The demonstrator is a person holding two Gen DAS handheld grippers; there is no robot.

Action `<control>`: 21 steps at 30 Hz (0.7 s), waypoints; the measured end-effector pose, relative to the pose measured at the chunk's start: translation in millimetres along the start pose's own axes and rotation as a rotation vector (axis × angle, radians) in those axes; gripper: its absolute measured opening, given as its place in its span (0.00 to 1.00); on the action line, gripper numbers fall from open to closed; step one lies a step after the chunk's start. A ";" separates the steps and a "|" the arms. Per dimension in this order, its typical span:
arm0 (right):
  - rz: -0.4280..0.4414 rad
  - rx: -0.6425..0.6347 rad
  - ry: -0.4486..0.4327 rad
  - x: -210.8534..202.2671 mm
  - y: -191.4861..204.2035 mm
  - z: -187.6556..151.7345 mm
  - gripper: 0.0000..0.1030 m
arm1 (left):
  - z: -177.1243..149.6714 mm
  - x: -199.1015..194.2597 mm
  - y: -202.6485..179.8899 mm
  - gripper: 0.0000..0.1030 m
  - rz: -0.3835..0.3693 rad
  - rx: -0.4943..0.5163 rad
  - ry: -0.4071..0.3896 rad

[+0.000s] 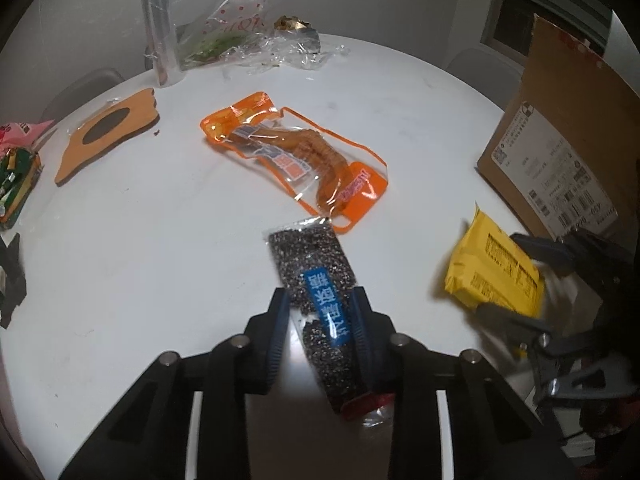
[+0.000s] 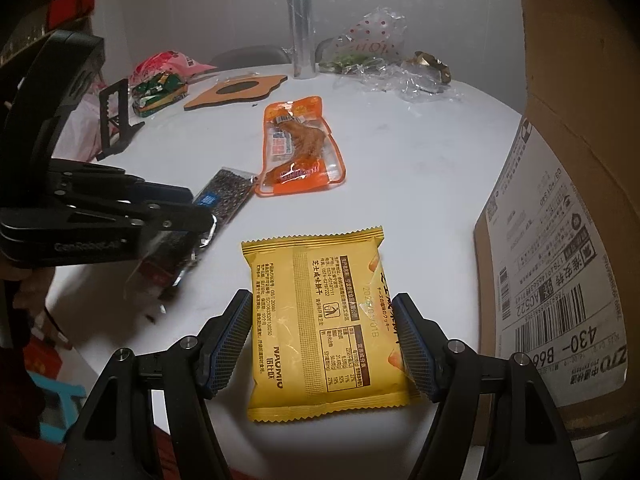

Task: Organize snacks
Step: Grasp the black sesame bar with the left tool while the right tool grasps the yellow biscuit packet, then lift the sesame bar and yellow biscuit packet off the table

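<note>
My left gripper (image 1: 320,300) is shut on a black sesame bar in a clear wrapper with a blue label (image 1: 320,304), held just above the white round table (image 1: 160,240). It also shows in the right wrist view (image 2: 224,200). My right gripper (image 2: 322,308) is closed on a yellow cracker packet (image 2: 320,320), also seen in the left wrist view (image 1: 496,268). An orange chicken-snack pouch (image 1: 296,156) lies flat mid-table, also in the right wrist view (image 2: 298,144).
A cardboard box (image 2: 560,240) with shipping labels stands at the right. At the far edge are a plastic-wrap roll (image 2: 300,20), crumpled clear bags (image 2: 384,60), a wooden coaster board (image 2: 236,90), green and pink snack bags (image 2: 160,84) and a black stand (image 2: 116,120).
</note>
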State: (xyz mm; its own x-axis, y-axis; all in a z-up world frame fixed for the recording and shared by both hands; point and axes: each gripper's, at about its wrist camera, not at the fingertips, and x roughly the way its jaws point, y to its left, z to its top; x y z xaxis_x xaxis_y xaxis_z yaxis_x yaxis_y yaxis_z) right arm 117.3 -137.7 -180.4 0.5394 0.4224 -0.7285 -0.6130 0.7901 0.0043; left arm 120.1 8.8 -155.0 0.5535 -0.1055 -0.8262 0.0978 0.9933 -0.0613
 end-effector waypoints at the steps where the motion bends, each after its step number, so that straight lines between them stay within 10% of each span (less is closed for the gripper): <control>1: 0.002 0.005 0.000 0.3 -1.1 -0.1 0.66 | -0.2 -0.3 1.2 0.27 -0.003 0.002 0.000; 8: -0.001 0.030 -0.012 -0.6 -0.1 0.2 0.66 | -8.6 -5.8 2.8 0.55 -0.008 -0.045 0.015; 21: -0.002 0.039 -0.047 -0.9 2.1 -1.0 0.66 | -27.4 -3.4 -20.9 0.47 0.141 -0.110 -0.048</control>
State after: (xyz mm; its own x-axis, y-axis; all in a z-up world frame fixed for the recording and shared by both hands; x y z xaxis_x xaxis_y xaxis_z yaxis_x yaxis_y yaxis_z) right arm 114.9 -136.8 -180.4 0.5677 0.4406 -0.6954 -0.5893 0.8073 0.0304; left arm 93.5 -10.3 -166.3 0.5947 0.0358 -0.8032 -0.0733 0.9973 -0.0099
